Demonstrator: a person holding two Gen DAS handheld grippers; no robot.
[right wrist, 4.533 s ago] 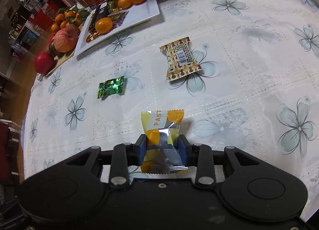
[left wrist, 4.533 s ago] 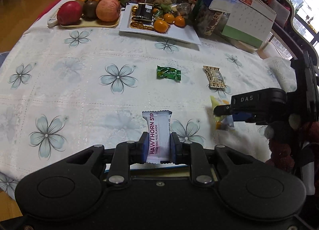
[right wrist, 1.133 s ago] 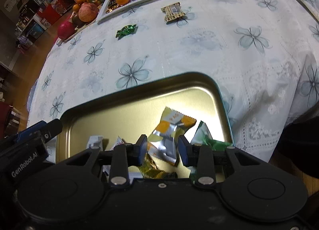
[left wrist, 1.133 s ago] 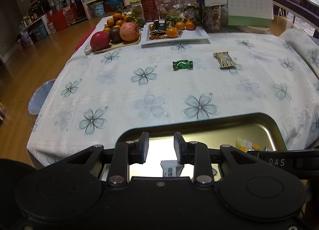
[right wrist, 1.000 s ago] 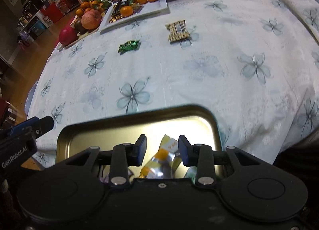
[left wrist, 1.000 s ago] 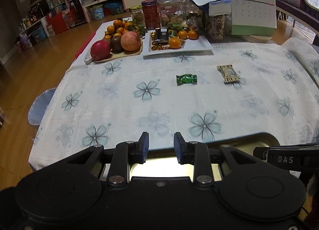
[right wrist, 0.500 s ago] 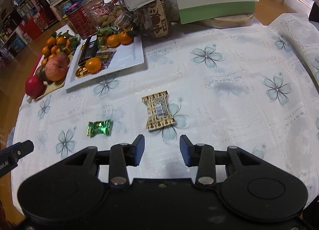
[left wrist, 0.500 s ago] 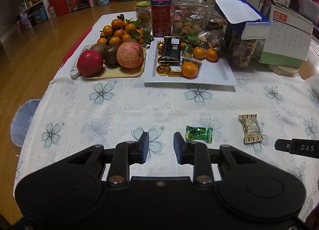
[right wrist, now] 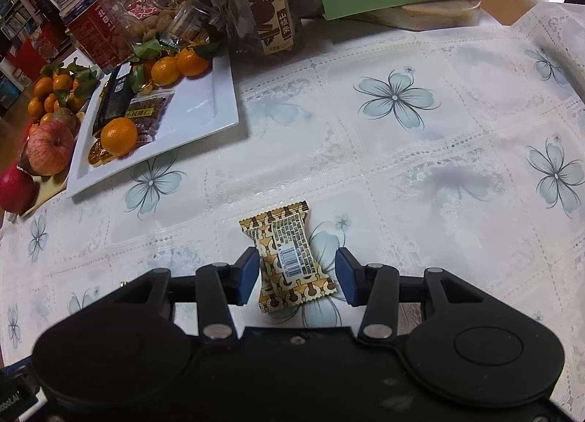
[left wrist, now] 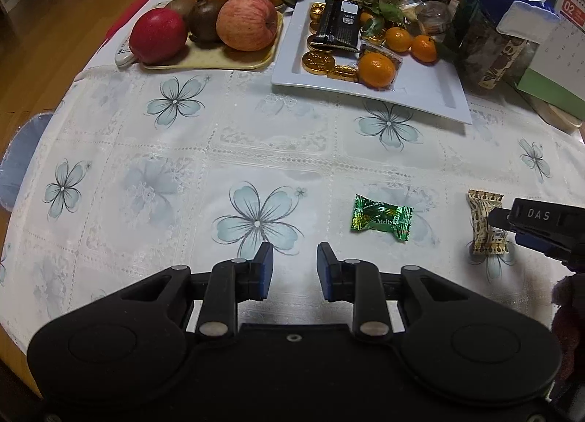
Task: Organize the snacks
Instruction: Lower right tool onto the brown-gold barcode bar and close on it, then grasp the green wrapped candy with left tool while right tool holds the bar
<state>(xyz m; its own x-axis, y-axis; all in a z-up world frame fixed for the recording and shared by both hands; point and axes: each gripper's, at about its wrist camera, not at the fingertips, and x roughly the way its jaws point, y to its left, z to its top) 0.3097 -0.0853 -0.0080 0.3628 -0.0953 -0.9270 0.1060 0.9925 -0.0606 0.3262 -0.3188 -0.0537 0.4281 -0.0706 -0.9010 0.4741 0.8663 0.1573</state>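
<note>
Lying on the tablecloth [left wrist: 256, 137]: one green candy [left wrist: 381, 217], one brown-patterned snack [right wrist: 289, 257].

Both fisheye views look steeply down and forward along their own tool fingers, close above the surface [left wrist: 256, 137]. The left wrist view faces the fruit tray [left wrist: 204, 60] and white plate [left wrist: 420, 93]. The right wrist view sits lower and nearer. Both views show the white plate, fruit, jars and brown-patterned snack [right wrist: 289, 257], seen at the left view's right edge.

Apples [left wrist: 245, 22] beside white plate [left wrist: 420, 93], maybe calendar [left wrist: 570, 38] behind
</note>
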